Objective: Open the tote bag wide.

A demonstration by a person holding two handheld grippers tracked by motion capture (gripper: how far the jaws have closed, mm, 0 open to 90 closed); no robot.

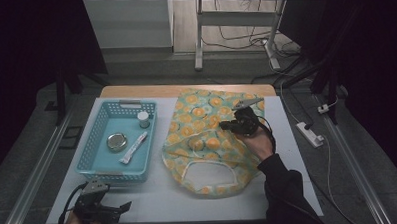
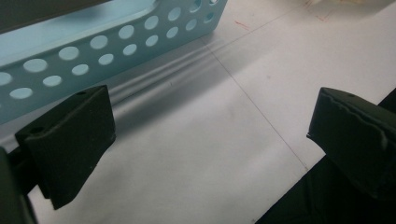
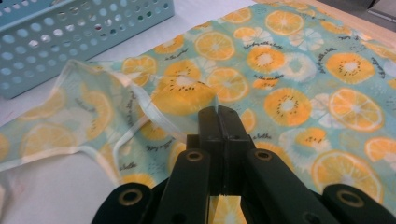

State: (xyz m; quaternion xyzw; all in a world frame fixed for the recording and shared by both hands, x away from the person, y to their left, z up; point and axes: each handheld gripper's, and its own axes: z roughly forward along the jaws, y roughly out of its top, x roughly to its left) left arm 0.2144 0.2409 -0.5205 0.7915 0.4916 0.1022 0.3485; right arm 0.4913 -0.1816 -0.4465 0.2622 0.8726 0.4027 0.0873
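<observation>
- the high view shows the citrus-print cloth [image 1: 212, 141] lying on the white table [image 1: 154, 198], just beside the blue basket [image 1: 95, 145].
- the right gripper view shows the right gripper [image 3: 218, 116] pressed together – pinching a fold of this cloth.
- the left gripper [image 2: 210, 135] is spread over the bare table – near the basket wall.

basket [image 1: 90, 146]: blue, left | inside: tin [image 1: 116, 142], bottle [image 1: 143, 119], sachet [image 1: 133, 148]
</observation>
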